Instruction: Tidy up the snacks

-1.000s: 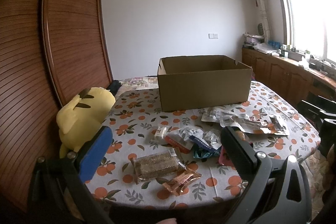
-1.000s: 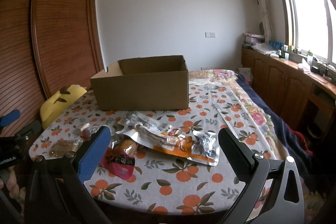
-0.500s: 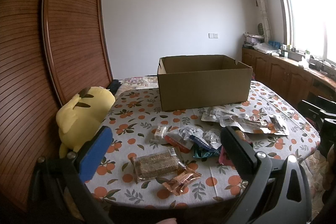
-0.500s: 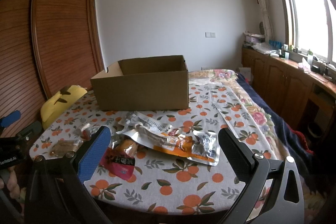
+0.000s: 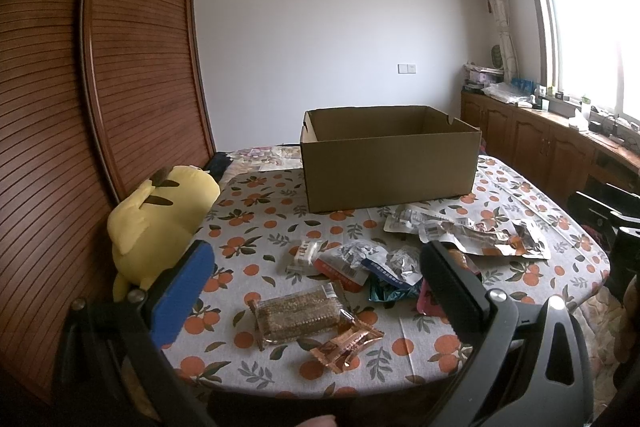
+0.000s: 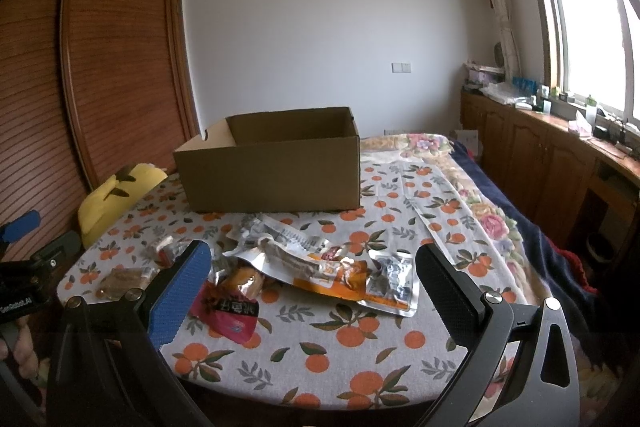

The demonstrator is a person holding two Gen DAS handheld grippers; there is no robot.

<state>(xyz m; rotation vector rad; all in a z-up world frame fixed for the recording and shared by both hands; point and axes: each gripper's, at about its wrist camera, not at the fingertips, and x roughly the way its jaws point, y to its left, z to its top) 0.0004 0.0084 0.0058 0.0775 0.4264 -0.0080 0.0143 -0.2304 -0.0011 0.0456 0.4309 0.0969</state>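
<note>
An open cardboard box (image 5: 390, 163) (image 6: 276, 167) stands at the far side of a table with an orange-print cloth (image 5: 256, 235) (image 6: 360, 339). Snack packets lie scattered in front of it: a clear-wrapped brown cracker pack (image 5: 298, 315), a small copper wrapper (image 5: 346, 341), silver pouches (image 5: 472, 233) (image 6: 300, 243) and a red packet (image 6: 228, 311). My left gripper (image 5: 316, 287) hovers open above the near edge, over the cracker pack. My right gripper (image 6: 312, 285) is open too, held over the silver and red packets. Neither holds anything.
A yellow plush toy (image 5: 160, 223) (image 6: 112, 199) leans at the table's left edge against a slatted wooden wardrobe (image 5: 120, 87). Wooden cabinets (image 6: 540, 155) run under the window on the right. A flowered blanket (image 6: 480, 211) drapes the table's right side.
</note>
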